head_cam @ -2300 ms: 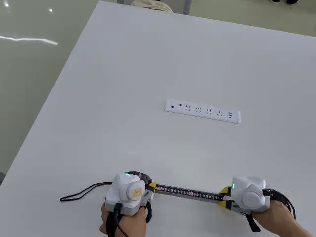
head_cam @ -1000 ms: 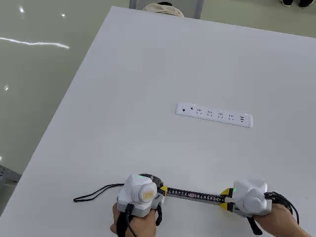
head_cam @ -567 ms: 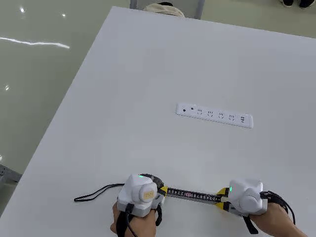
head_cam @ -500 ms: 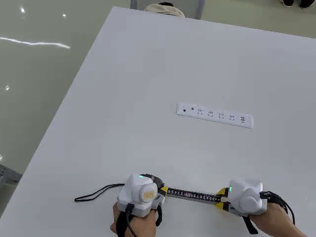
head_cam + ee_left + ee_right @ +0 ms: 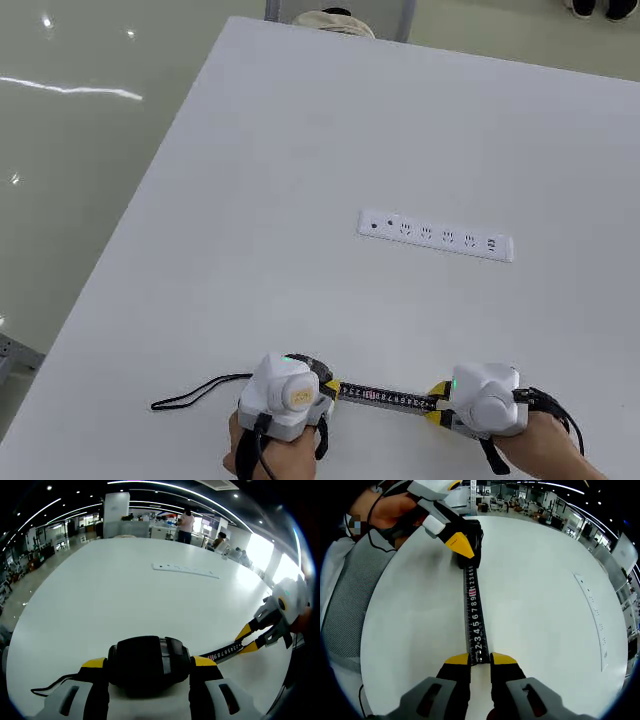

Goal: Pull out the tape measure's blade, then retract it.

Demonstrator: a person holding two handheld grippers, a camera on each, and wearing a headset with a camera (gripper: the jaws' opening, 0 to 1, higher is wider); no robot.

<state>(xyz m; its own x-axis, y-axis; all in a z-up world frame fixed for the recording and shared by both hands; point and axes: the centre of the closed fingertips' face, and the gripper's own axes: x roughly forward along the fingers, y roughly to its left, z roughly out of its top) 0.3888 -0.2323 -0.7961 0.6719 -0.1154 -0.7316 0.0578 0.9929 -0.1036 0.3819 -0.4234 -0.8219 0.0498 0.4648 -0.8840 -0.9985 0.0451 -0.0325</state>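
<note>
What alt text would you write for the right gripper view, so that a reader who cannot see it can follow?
The right claw pinches the end of a blade, which runs straight over a white table to a black case gripped by the left claw. A power strip lies off to the right.
</note>
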